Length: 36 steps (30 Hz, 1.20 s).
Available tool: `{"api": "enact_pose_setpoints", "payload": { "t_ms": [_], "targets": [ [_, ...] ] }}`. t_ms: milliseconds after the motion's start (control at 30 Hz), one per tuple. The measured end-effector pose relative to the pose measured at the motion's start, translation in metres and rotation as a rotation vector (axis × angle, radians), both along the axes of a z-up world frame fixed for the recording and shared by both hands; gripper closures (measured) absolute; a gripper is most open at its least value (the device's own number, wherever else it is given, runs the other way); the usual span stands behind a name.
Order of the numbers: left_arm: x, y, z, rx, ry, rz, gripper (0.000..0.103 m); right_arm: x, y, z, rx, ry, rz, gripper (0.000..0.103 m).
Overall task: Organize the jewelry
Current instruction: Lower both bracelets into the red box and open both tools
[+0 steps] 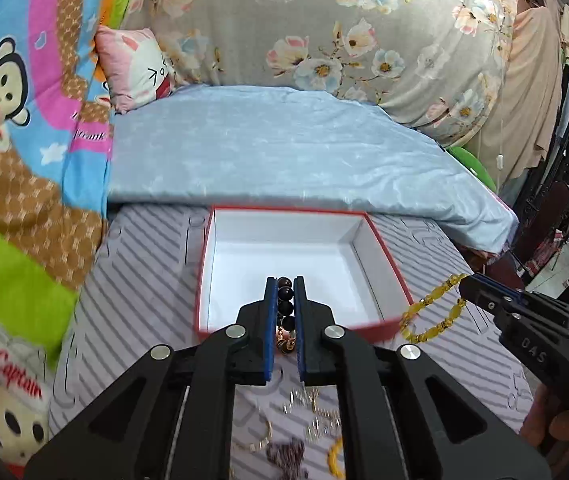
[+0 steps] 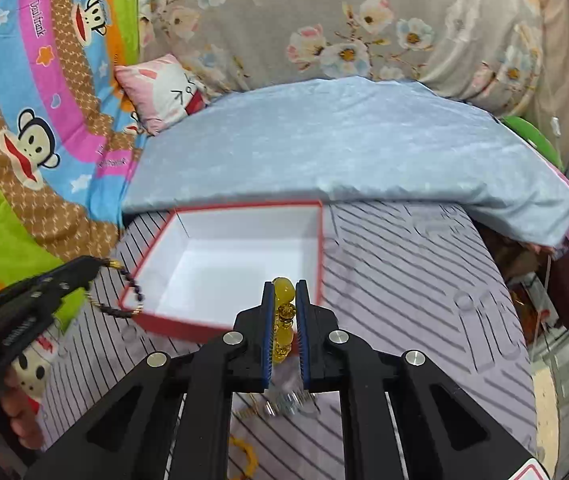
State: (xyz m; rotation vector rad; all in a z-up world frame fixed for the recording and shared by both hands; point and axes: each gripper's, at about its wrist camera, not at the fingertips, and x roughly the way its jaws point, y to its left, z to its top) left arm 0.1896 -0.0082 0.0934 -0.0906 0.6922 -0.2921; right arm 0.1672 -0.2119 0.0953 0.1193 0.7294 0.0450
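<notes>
An open red box with a white inside lies on the striped mat. My left gripper is shut on a dark bead bracelet held over the box's near edge; it shows in the right wrist view hanging from the left gripper. My right gripper is shut on a yellow bead bracelet near the box's right front corner. In the left wrist view the yellow bracelet hangs from the right gripper beside the box.
Loose jewelry lies on the mat under the grippers: gold chains, a dark beaded piece, a yellow bracelet. A folded blue blanket lies behind the box. Colourful cartoon bedding is at the left. The mat's edge drops off at the right.
</notes>
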Motion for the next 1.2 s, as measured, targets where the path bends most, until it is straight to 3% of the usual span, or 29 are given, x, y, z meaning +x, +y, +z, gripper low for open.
{"api": "enact_pose_setpoints", "payload": {
  "t_ms": [133, 333, 567, 633, 733, 767, 867, 967, 1200],
  "targets": [
    [0.051, -0.009, -0.003, -0.035, 0.021, -0.017, 0.096, 0.049, 0.007, 0.005, 0.048, -0.007, 0.047, 0.094],
    [0.117, -0.019, -0.026, -0.05, 0.062, -0.034, 0.096, 0.119, 0.015, -0.022, 0.101, 0.047, 0.102, 0.1],
    [0.163, -0.017, -0.068, -0.037, 0.142, -0.005, 0.096, 0.154, 0.009, -0.065, 0.036, 0.116, 0.066, 0.099],
    [0.164, -0.014, -0.072, -0.027, 0.127, 0.001, 0.093, 0.154, 0.004, -0.071, 0.039, 0.124, 0.058, 0.098],
    [0.162, -0.014, -0.072, 0.001, 0.109, 0.013, 0.063, 0.151, 0.001, -0.074, 0.032, 0.123, 0.042, 0.088],
    [0.16, -0.013, -0.071, 0.006, 0.102, 0.022, 0.059, 0.149, -0.001, -0.074, 0.032, 0.121, 0.039, 0.081],
    [0.153, -0.011, -0.07, 0.013, 0.095, 0.024, 0.059, 0.14, -0.003, -0.069, 0.021, 0.102, 0.024, 0.066],
    [0.142, -0.006, -0.066, 0.014, 0.087, 0.037, 0.059, 0.126, -0.001, -0.06, -0.013, 0.073, 0.016, 0.06],
    [0.096, 0.017, -0.051, 0.005, 0.068, 0.074, 0.059, 0.077, -0.002, -0.047, -0.023, 0.052, 0.007, 0.053]
  ]
}}
